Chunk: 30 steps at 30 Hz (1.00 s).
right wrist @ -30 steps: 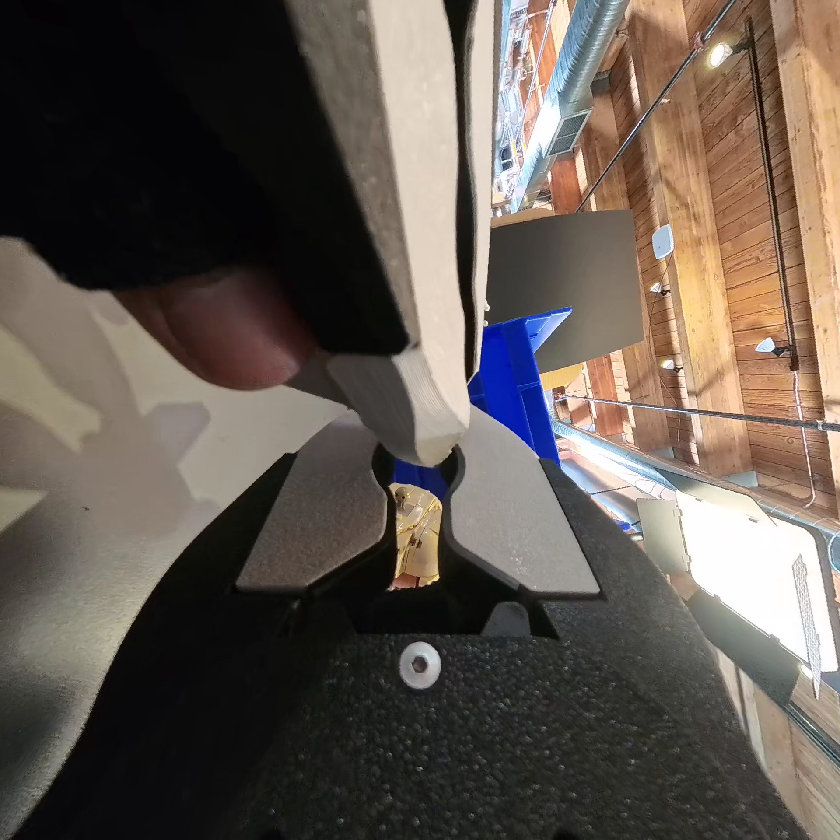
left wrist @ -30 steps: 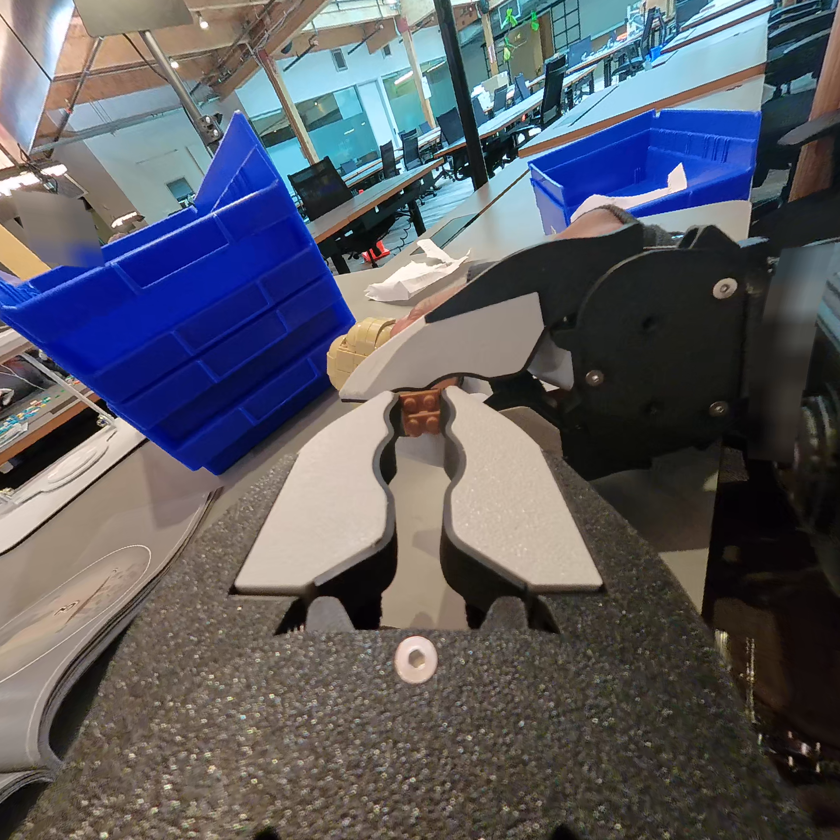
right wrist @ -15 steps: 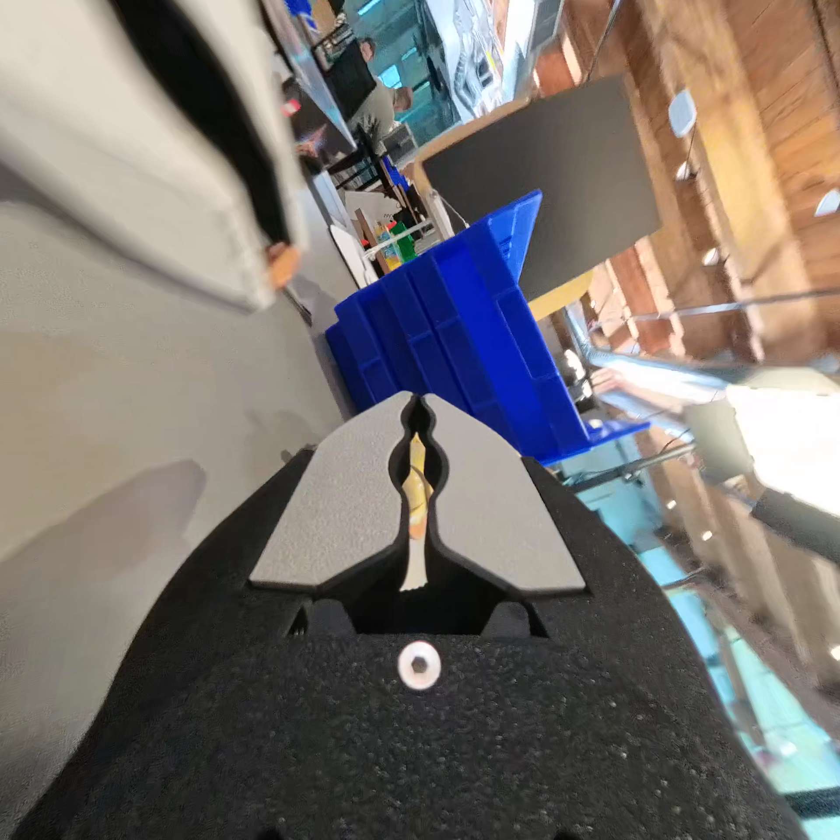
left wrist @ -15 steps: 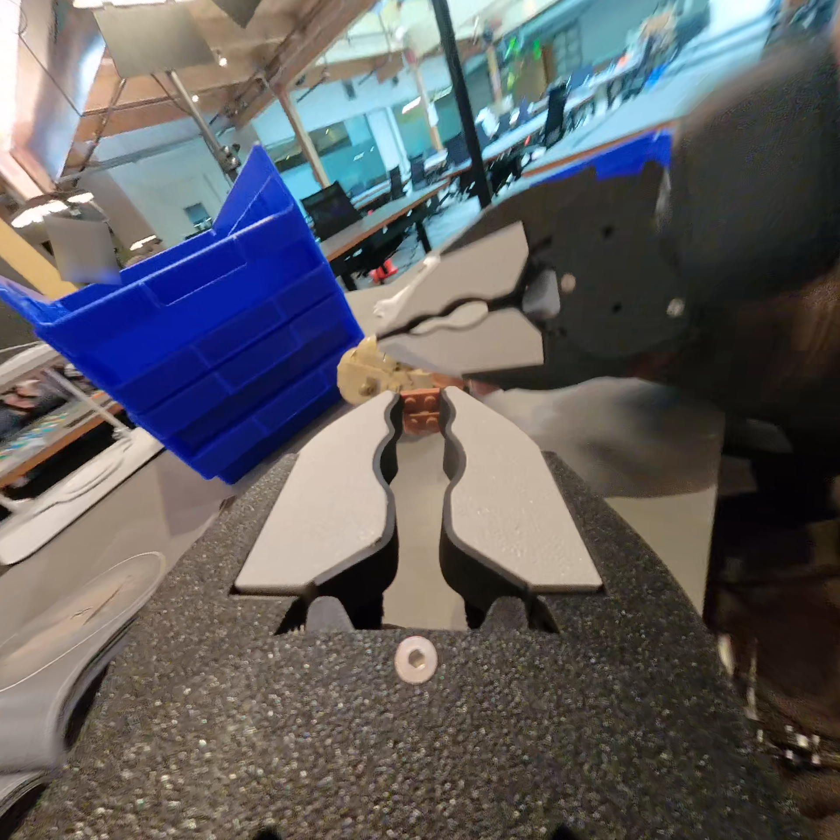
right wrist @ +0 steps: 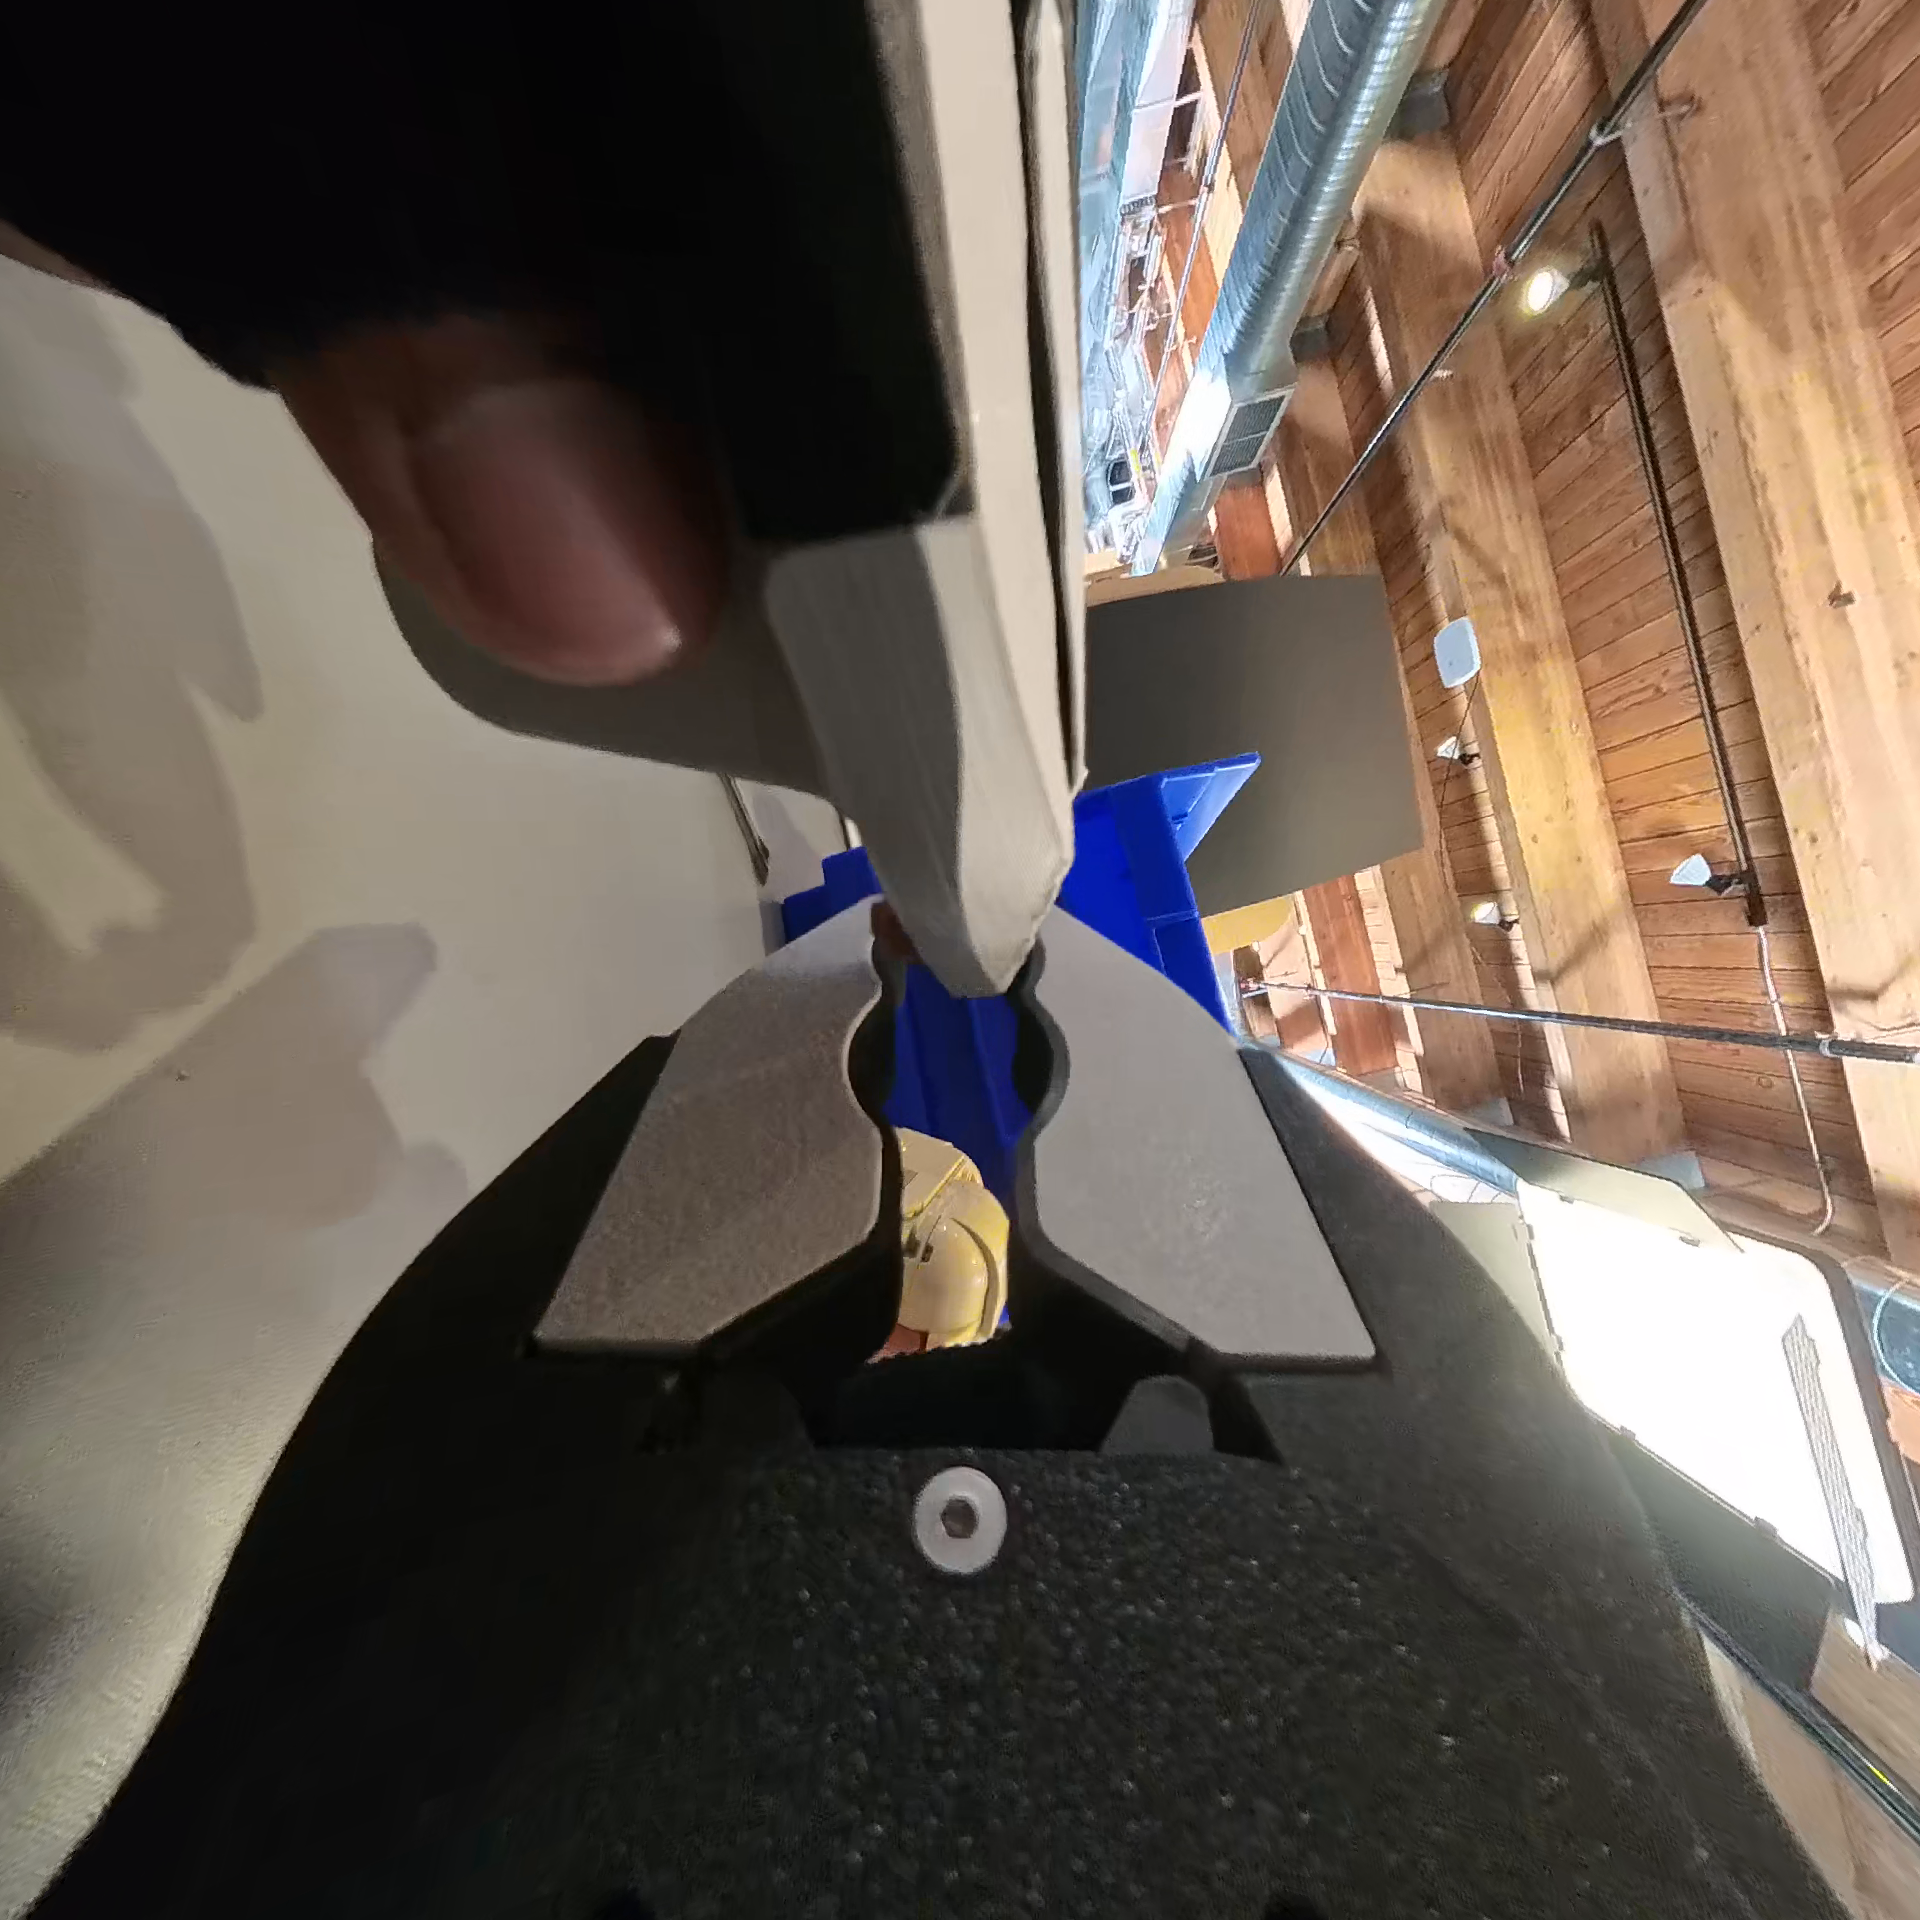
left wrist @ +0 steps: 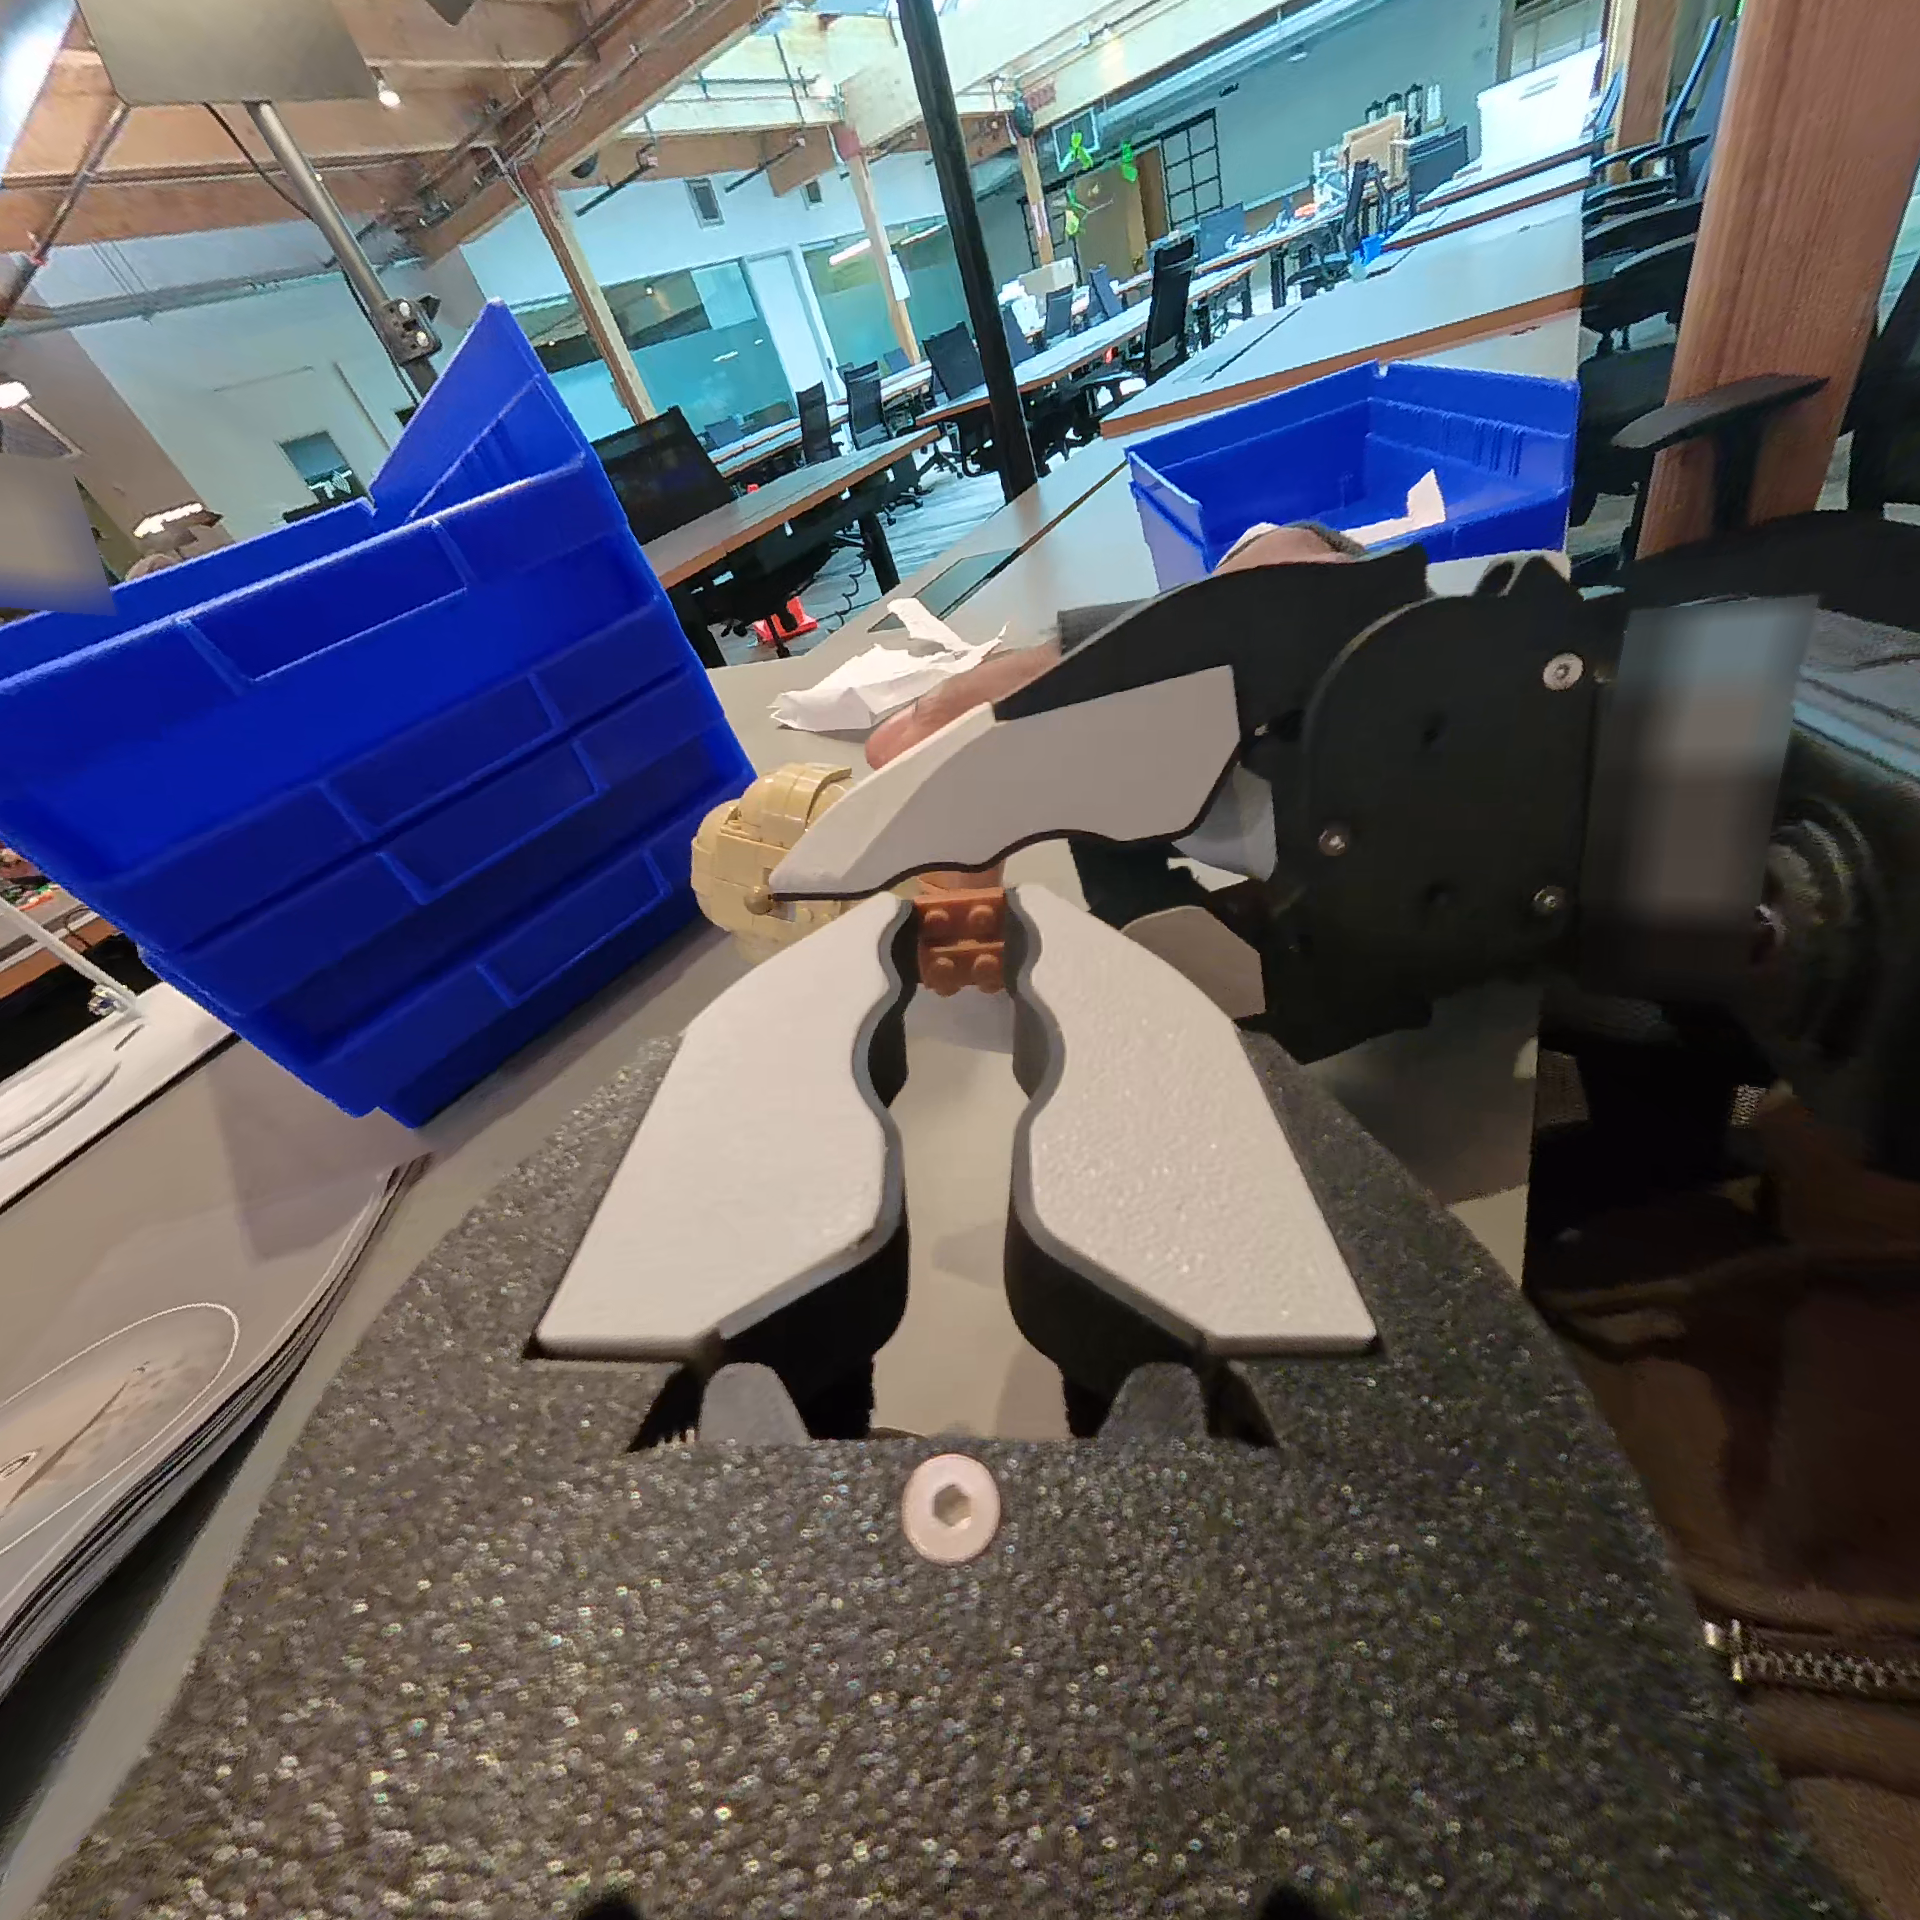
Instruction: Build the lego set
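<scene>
A rounded tan assembly (left wrist: 764,868) is built and clamped in the right claw (left wrist: 790,888), crossing just above the left claw (left wrist: 961,940), which pinches a brown brick (left wrist: 961,948) not yet joined.

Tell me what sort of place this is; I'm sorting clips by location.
Probably an open-plan office or workshop: long desks with office chairs, exposed wooden ceiling with ducts, blue bins on the worktable.

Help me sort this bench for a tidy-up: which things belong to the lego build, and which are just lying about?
In use:
brown lego piece
tan lego assembly
left gripper
right gripper
booklet

Lying about:
stacked blue bins
far blue bin
crumpled paper
</scene>
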Tool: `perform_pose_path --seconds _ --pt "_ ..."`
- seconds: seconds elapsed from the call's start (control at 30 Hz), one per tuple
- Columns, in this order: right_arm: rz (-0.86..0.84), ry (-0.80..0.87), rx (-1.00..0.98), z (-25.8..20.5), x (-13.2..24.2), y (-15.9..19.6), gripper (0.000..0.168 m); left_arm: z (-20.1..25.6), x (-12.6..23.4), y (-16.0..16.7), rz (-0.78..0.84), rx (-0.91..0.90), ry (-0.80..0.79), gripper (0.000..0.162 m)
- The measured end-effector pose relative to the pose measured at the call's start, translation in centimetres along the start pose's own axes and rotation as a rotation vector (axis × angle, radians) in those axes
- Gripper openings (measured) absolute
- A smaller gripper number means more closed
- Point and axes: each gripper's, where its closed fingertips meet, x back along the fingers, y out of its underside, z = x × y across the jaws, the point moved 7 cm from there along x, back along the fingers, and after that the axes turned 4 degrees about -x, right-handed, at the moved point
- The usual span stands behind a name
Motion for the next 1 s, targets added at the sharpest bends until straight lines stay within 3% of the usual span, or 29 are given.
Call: perform_pose_path --seconds 1.0 --pt "-0.072 -0.050 0.008 -0.53 -0.61 0.25 0.013 0.03 -0.69 0.60 -0.057 0.031 -0.015 0.016"
